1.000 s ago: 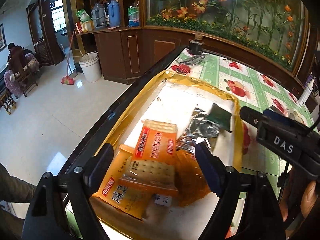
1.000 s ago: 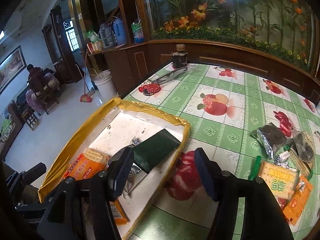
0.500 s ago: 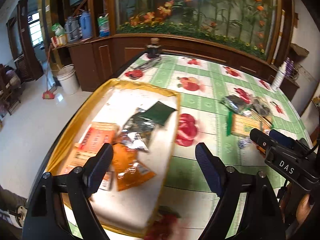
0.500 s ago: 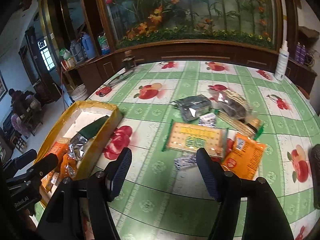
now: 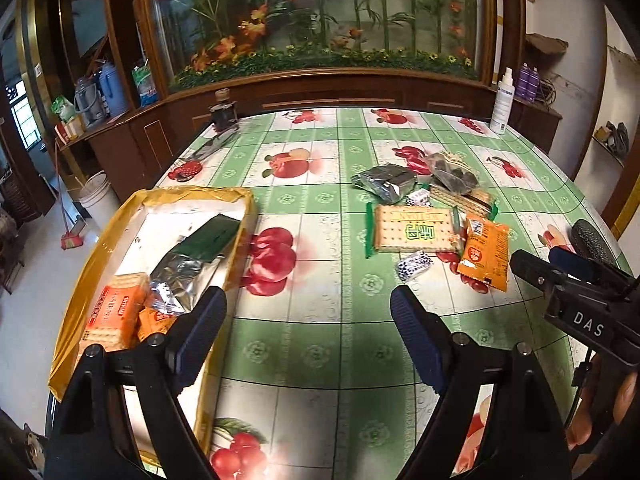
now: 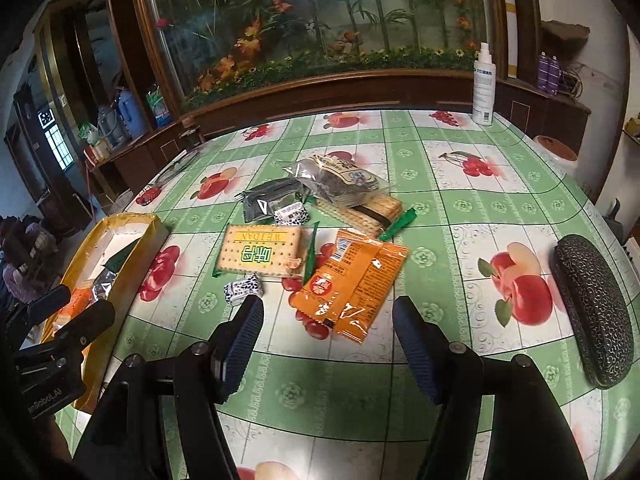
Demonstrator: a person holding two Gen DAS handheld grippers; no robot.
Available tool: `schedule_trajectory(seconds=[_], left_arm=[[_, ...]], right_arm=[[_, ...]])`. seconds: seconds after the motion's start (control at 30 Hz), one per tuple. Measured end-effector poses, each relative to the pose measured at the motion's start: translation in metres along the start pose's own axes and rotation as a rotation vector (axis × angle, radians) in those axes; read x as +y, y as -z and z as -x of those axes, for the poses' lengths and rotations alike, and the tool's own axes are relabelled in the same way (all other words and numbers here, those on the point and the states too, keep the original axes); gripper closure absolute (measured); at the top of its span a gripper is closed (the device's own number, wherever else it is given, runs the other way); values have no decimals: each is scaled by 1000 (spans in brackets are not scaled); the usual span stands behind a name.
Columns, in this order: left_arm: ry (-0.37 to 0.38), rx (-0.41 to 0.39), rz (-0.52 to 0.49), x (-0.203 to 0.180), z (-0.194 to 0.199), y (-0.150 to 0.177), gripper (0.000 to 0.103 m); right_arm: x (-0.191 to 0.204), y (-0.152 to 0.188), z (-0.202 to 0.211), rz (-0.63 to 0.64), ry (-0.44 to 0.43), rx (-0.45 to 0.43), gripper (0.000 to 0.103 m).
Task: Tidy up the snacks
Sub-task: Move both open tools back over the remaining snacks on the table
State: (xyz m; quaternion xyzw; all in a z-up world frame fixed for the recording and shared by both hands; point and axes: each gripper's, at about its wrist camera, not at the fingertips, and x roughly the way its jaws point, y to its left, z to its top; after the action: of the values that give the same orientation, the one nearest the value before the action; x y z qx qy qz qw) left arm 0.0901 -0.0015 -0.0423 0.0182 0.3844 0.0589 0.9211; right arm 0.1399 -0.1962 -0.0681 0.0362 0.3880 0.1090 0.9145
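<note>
Left gripper (image 5: 308, 312) partly masking tray (image 5: 80, 268), seemingly.

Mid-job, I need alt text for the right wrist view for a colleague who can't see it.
The right gripper, jaws open and empty, hovers over a fruit-print tablecloth, nearest an orange snack packet. Behind it lie a green-lettered cracker pack, small wrapped candies and darker bags. A yellow-rimmed tray holding snacks sits far left.

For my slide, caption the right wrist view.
Open right gripper hovers above orange snack packet amid loose snacks on the fruit-print table.
</note>
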Motion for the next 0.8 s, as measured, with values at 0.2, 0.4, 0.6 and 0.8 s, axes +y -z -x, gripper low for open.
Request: schedule_trajectory(seconds=[0.2,0.4,0.6,0.8], left_arm=[[5,1,-26,-14,-2,-1,19],[12,14,-41,-23,-9,-2,19],[61,38,-48,-28,-20,0,19],[100,52,-61,-34,-30,-1,19]], right_arm=[[-21,2,4,-25,20,-2,34],[-27,3,2,-35,25,2,34],[-28,3,-7,-36,20,18,34],[-26,3,-18,-35,20,32,34]])
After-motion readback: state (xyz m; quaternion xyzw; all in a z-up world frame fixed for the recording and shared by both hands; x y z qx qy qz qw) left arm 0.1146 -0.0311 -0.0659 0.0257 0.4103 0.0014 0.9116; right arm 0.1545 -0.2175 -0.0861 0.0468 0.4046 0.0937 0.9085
